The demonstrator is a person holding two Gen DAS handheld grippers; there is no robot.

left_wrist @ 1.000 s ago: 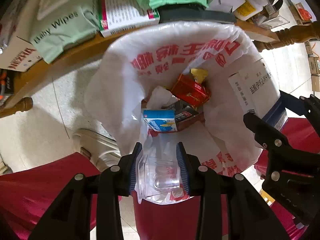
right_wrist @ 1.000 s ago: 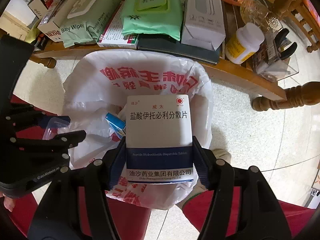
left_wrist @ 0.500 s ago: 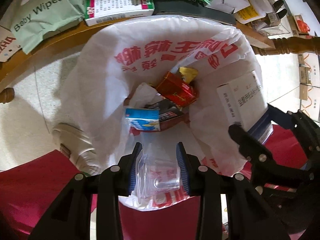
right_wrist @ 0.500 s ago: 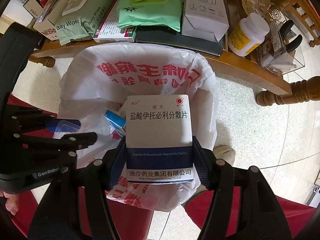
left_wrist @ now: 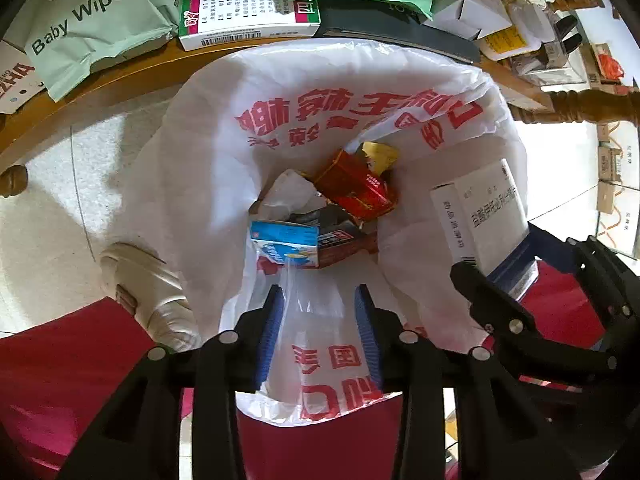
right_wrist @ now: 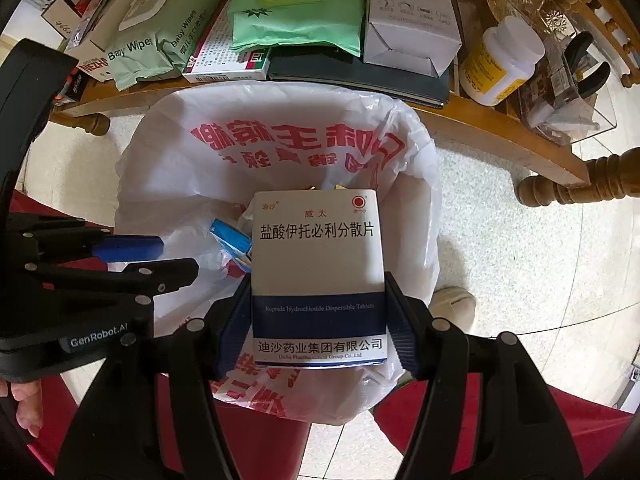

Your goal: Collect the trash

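Observation:
A bin lined with a white bag with red print [left_wrist: 360,112] stands on the floor below the table edge; it also shows in the right wrist view [right_wrist: 288,140]. Inside lie a red packet [left_wrist: 356,188], a blue-and-white carton [left_wrist: 286,242] and other scraps. My left gripper [left_wrist: 318,304] is over the bin's near rim, open, with only the bag showing between its pads. My right gripper [right_wrist: 318,304] is shut on a white-and-blue medicine box [right_wrist: 318,264] and holds it over the bin's right side; the box also shows in the left wrist view [left_wrist: 486,216].
A wooden table [right_wrist: 492,128] behind the bin carries baby wipes packs [right_wrist: 148,44], a green pack [right_wrist: 296,4], boxes [right_wrist: 408,16], a yellow-labelled bottle [right_wrist: 500,68] and clutter. A shoe [left_wrist: 148,288] and red trousers [left_wrist: 60,380] are beside the bin on the tiled floor.
The clear plastic piece that the left gripper held is gone from between its pads, and the pads stand wider apart. The right gripper keeps holding the box over the bin.

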